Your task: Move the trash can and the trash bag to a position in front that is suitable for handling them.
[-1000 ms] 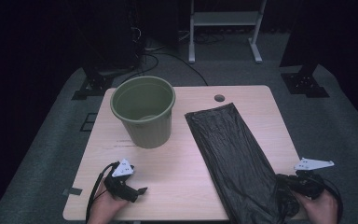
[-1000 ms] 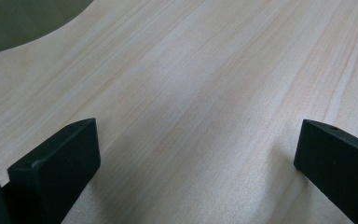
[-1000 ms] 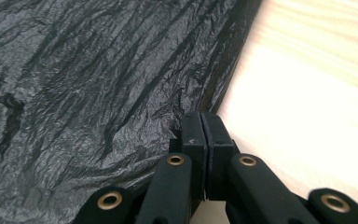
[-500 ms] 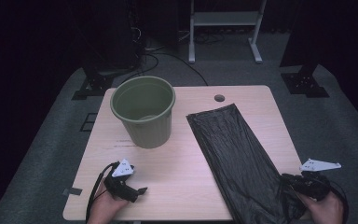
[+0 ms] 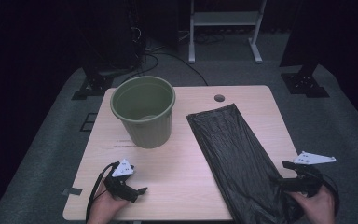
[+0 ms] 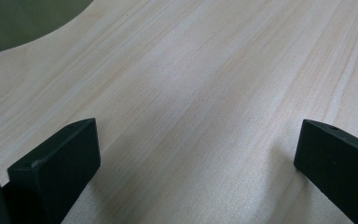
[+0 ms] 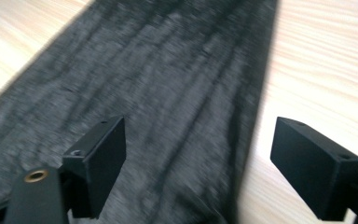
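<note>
While the high view looks down on the pale wooden table (image 5: pixel 186 154), a black bin bag (image 5: pixel 235 149) lies flat along its right half, running from the far middle to the near right edge, where it bunches up beside the right gripper (image 5: pixel 292 183). That gripper, in a hand at the near right corner, has just been opening its jaws. A green plastic bin (image 5: pixel 144 112) stands upright on the far left part of the table, well apart from the bag. The left gripper (image 5: pixel 137 192) rests near the near left edge. In the left gripper view, the left gripper's (image 6: pixel 193 161) jaws stand spread over bare wood, with the bin's green wall (image 6: pixel 23 21) at the far left. In the right gripper view, the right gripper's (image 7: pixel 196 161) jaws are wide apart above the bag (image 7: pixel 158 93), not pressing it.
</note>
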`<state>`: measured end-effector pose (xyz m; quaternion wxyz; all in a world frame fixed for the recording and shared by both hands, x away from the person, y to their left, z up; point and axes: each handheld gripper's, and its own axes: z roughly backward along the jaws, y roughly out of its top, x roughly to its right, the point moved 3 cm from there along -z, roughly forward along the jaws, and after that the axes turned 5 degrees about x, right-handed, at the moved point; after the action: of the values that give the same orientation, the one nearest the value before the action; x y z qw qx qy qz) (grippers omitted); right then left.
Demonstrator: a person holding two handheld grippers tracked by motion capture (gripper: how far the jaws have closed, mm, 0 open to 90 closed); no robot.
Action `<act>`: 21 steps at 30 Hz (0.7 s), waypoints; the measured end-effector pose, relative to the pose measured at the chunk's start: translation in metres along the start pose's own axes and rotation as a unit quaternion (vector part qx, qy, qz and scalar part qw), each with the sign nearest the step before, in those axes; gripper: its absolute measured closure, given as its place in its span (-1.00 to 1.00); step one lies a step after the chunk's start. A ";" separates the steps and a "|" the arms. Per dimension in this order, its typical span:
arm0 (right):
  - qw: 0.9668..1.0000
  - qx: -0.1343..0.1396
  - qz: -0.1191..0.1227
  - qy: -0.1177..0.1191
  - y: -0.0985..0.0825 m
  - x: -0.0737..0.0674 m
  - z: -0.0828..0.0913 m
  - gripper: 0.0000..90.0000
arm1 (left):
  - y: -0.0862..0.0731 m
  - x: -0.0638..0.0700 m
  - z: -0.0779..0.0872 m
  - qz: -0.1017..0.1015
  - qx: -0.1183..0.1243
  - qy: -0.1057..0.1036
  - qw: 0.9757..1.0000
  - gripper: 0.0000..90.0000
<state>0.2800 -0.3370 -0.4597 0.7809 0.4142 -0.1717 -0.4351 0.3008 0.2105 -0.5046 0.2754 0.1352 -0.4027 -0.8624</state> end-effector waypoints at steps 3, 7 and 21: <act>1.000 0.006 0.010 0.016 0.008 -0.010 -0.009 -0.80 | 0.000 0.000 0.000 0.000 0.000 0.000 1.000 -1.00; 1.000 0.004 0.020 0.023 0.018 -0.021 -0.026 -1.00 | 0.000 0.000 0.000 0.000 0.000 0.000 1.000 -1.00; 0.998 -0.019 0.064 0.016 0.029 -0.045 -0.080 -1.00 | 0.000 0.000 0.000 0.000 0.000 0.000 1.000 -1.00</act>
<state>0.3203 -0.2518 -0.4802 0.8174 0.3947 -0.1769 -0.3805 0.3008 0.2105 -0.5046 0.2751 0.1353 -0.4027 -0.8625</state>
